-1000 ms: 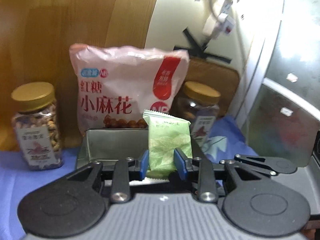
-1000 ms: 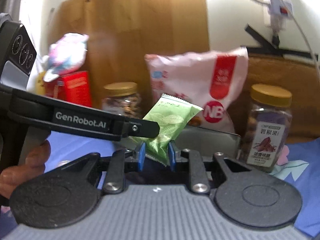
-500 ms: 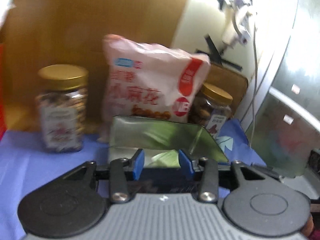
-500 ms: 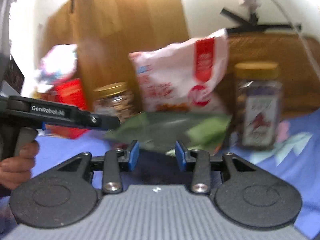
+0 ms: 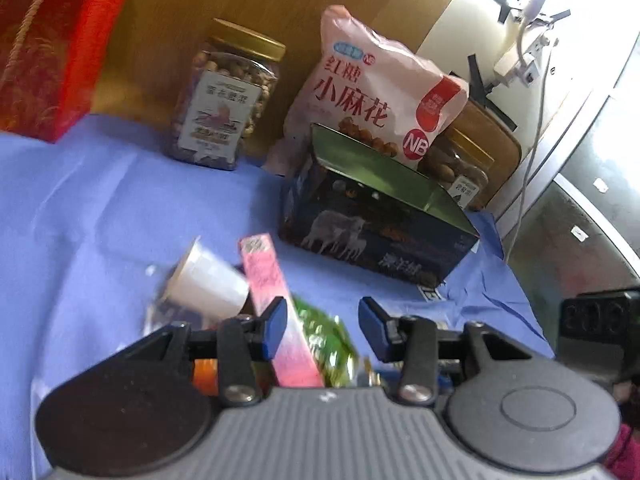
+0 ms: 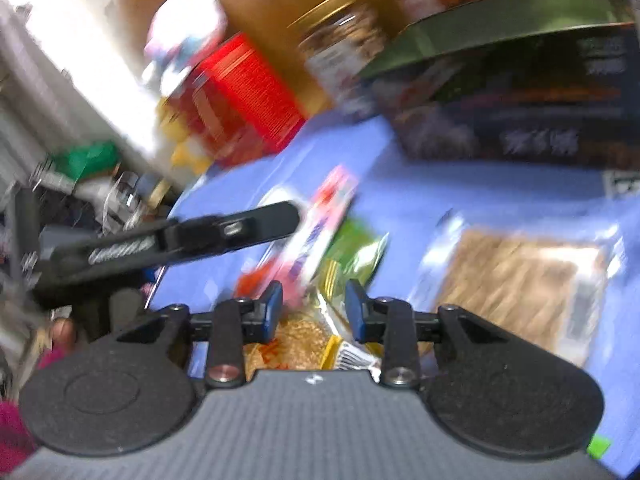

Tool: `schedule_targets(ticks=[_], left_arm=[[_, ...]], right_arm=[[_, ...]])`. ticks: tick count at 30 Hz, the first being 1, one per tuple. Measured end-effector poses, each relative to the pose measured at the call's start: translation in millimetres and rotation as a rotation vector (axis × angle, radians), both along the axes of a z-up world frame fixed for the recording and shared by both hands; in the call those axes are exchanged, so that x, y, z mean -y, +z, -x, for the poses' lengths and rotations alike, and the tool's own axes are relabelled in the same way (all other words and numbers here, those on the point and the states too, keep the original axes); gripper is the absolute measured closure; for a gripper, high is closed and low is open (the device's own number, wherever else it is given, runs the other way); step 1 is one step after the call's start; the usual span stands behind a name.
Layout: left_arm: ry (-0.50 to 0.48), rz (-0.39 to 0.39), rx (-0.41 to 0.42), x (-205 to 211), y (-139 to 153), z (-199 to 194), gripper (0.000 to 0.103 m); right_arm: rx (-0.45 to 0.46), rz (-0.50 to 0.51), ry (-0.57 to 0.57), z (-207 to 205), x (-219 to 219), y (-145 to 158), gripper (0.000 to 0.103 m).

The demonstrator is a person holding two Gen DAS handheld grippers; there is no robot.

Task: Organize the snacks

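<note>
A dark open tin box with a sheep picture stands on the blue cloth; it also shows in the right wrist view. My left gripper is open and empty above a heap of loose snacks: a pink stick pack, a green packet and a white cup. My right gripper is open and empty over the same heap, above the pink pack, a green packet and a yellow packet. A clear pack of brown biscuits lies to its right.
Behind the tin stand a pink bag, a nut jar, a second jar and a red box against a wooden board. The left gripper's arm crosses the right wrist view. Clutter lies off the table's left edge.
Both grippers opened and let go of the green packet over the tin. Both then pulled back and tilted down to the snack heap in front of the tin.
</note>
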State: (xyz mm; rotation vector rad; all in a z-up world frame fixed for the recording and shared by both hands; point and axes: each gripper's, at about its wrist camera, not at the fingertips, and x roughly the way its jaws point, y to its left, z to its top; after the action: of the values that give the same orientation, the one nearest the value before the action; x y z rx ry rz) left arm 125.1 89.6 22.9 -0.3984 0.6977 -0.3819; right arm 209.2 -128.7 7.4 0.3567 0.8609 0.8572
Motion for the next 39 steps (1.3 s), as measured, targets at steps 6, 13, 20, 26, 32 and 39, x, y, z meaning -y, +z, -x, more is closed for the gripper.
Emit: schedule_targets(ticks=[6, 13, 20, 26, 32, 39], left_arm=[[-0.007, 0.021, 0.030, -18.5, 4.7, 32.1, 0.061], [0.119, 0.088, 0.045, -53.9, 12.9, 32.0, 0.058], [0.102, 0.060, 0.037, -52.4, 10.9, 34.7, 0.053], [0.067, 0.038, 0.020, -39.0, 10.1, 20.1, 0.053], [-0.015, -0.024, 0.038, -1.5, 19.3, -10.4, 0.053], [-0.123, -0.138, 0.032, 62.8, 17.1, -60.1, 0.047]], right_arm=[[0.192, 0.139, 0.087, 55.3, -24.9, 17.6, 0.064], [0.396, 0.244, -0.011, 51.6, -52.9, 37.6, 0.041], [0.335, 0.375, 0.017, 14.3, -74.1, 15.3, 0.069], [0.362, 0.385, -0.019, 20.6, -26.4, 29.0, 0.078], [0.353, 0.428, -0.047, 27.3, 43.9, 25.2, 0.077], [0.428, 0.499, -0.207, 38.3, 83.1, 19.4, 0.066]])
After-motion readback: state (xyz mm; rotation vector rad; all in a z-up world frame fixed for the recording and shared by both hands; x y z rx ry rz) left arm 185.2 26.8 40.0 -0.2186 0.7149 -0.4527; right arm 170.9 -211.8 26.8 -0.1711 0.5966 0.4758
